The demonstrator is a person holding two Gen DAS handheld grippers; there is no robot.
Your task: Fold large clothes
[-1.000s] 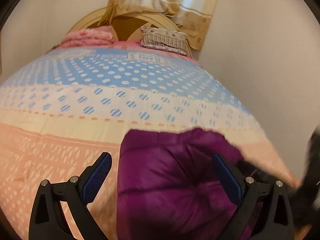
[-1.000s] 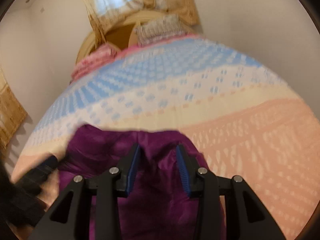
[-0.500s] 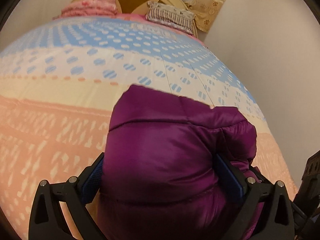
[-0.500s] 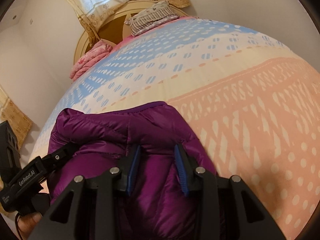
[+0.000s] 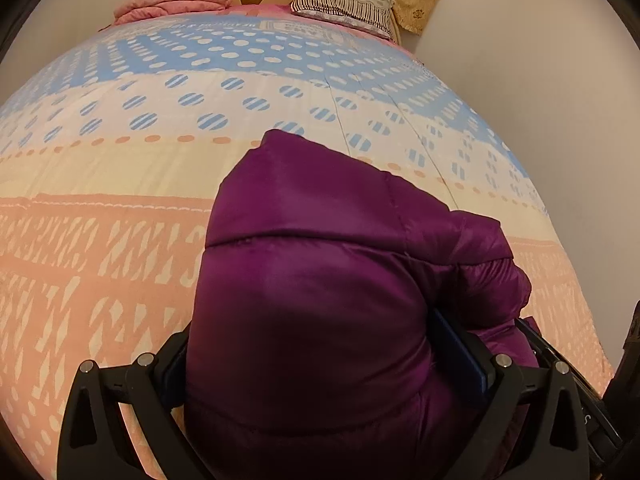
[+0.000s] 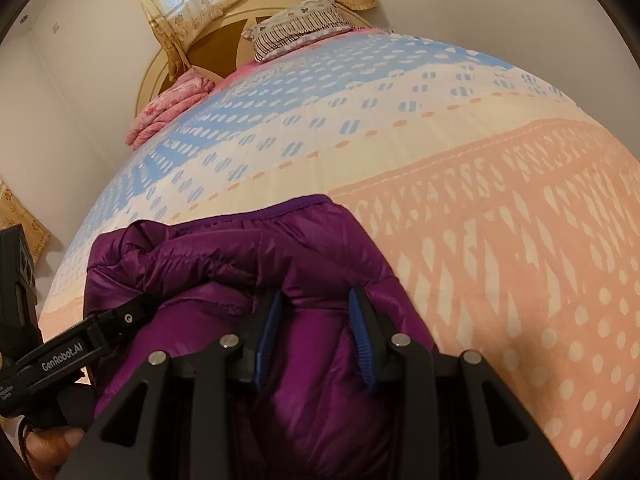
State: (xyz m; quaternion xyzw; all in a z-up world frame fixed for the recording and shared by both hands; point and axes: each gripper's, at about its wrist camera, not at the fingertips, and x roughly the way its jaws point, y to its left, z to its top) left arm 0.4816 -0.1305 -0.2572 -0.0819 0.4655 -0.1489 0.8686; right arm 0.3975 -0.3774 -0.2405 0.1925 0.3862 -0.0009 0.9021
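Note:
A purple puffer jacket point(image 5: 320, 280) lies bunched on the bed near its foot; it also shows in the right wrist view point(image 6: 224, 256). My left gripper point(image 5: 320, 356) is wide open, its jaws straddling a thick bulge of the jacket, which hides the left blue pad. My right gripper point(image 6: 316, 312) has its blue pads partly closed with a fold of the jacket pinched between them. The left gripper's black arm point(image 6: 80, 340) shows at the left of the right wrist view, against the jacket.
The bed cover point(image 5: 120, 160) has blue, cream and peach bands. A folded pink blanket point(image 5: 172, 0) and a striped pillow point(image 5: 340, 4) lie at the headboard. A wall point(image 5: 540, 80) runs close along the bed's right side.
Both grippers have pushed forward and down with the jacket. It now bulges high between the left jaws and fills more of both views. The right pads stay around the fold.

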